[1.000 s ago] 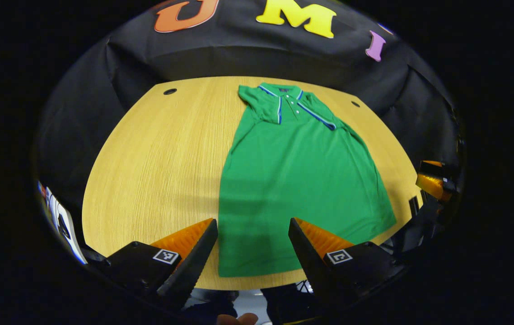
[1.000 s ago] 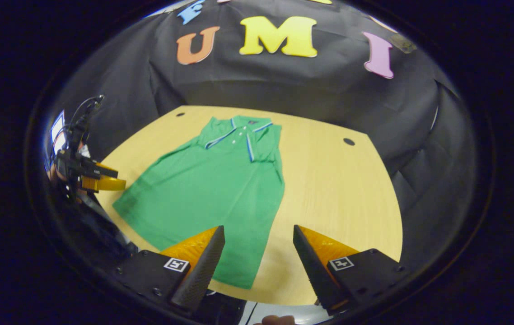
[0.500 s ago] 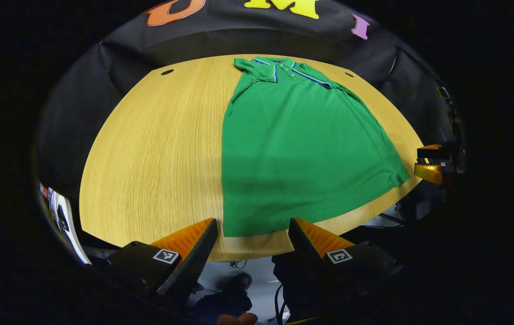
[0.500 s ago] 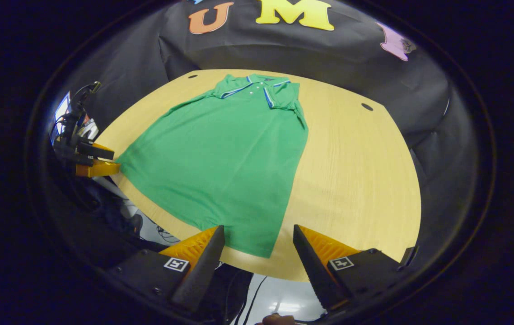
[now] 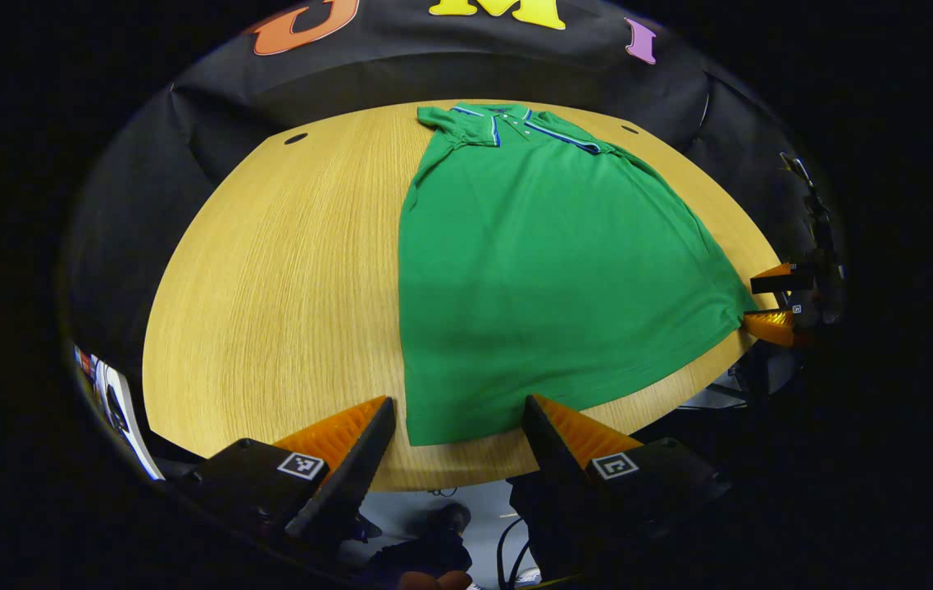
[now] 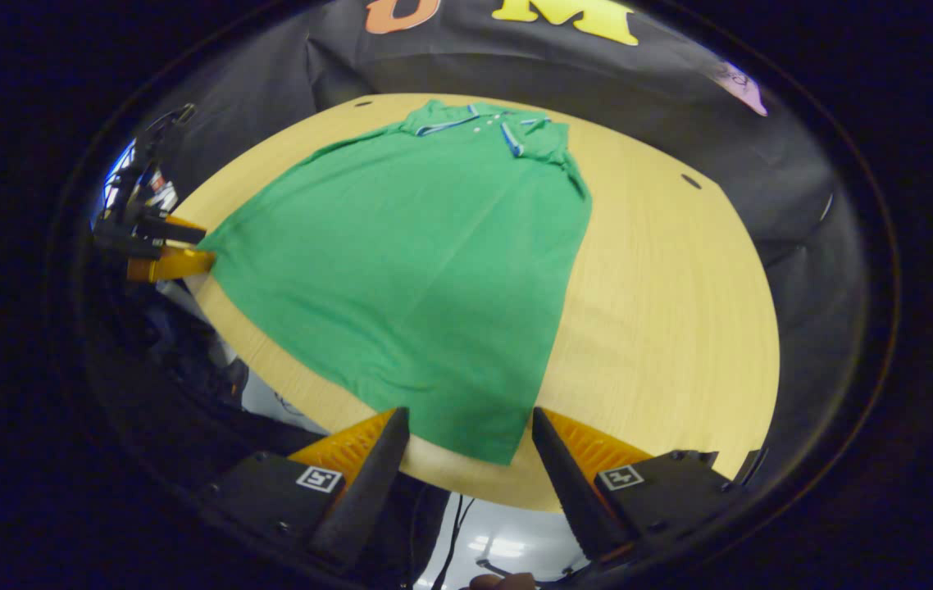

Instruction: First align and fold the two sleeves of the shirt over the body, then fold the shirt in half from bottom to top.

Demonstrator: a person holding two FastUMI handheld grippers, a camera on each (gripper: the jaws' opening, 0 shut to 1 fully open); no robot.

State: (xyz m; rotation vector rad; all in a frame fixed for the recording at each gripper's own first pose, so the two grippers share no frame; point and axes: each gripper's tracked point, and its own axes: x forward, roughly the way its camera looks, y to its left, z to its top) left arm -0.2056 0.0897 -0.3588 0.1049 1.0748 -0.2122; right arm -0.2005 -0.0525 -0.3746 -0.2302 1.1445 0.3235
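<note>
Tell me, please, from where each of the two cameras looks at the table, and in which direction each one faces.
Left gripper view: rides on the left gripper, near the shirt's near-left hem corner, facing along the table toward the collar; its own two open fingers show below.
Right gripper view: rides on the right gripper, at the near-right hem corner, facing toward the collar; its own open fingers show below.
Shared: both see the green shirt, the wooden table, the booth's wall, and the other gripper at the far hem corner.

Light wooden table against black cloth wall, pale floor below.
</note>
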